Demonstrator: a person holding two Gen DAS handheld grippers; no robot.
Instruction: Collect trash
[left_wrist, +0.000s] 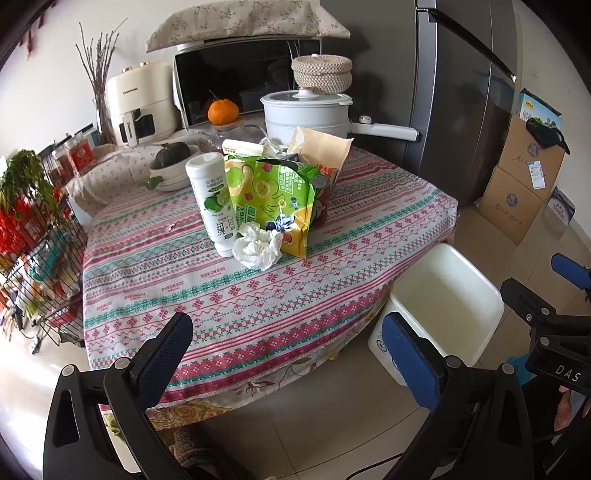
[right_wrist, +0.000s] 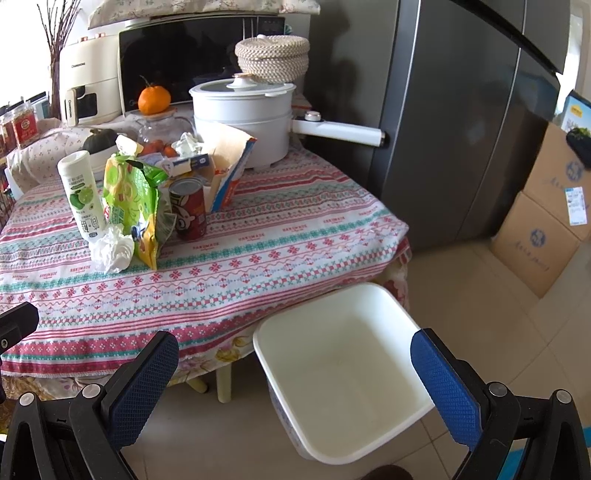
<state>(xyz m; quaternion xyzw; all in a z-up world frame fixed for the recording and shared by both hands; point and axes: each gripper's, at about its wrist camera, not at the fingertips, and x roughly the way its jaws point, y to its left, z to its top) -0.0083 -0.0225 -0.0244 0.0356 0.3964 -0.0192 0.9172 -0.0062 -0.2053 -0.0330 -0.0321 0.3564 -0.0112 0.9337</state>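
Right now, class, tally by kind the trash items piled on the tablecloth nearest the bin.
Bottle: 1
Green snack bag: 1
Crumpled tissue: 1
Red can: 1
Torn paper packet: 1
Total: 5

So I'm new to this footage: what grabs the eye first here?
A huddle of trash mid-table: a green snack bag, a white bottle, a red can and a crumpled tissue. On the floor by the table's edge stands an empty white bin.
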